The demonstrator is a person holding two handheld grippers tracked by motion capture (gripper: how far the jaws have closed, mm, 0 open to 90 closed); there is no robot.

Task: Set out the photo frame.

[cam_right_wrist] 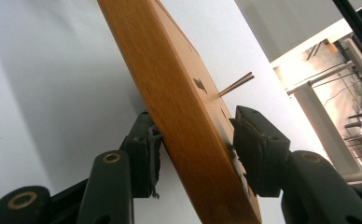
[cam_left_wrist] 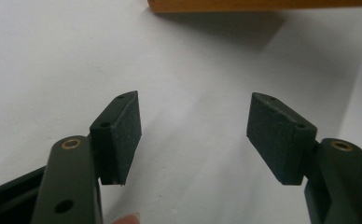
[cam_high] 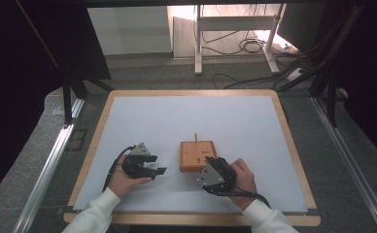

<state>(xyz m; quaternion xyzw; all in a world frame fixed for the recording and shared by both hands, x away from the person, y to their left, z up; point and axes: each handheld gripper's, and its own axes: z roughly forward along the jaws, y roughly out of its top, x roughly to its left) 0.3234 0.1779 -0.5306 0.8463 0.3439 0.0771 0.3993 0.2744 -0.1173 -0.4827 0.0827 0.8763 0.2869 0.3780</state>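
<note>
High view: right claw grips wooden block; left claw released, beside it.

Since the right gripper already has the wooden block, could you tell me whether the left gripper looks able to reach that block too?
Probably yes. The left gripper lies open with nothing between its jaws, and only bare white mat separates it from the wooden block, whose near edge the right gripper clamps.

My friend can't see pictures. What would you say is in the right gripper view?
The right gripper clamps the edge of a wooden block between its two black jaws. A thin stick pokes out of the block's face, above a white table.
</note>
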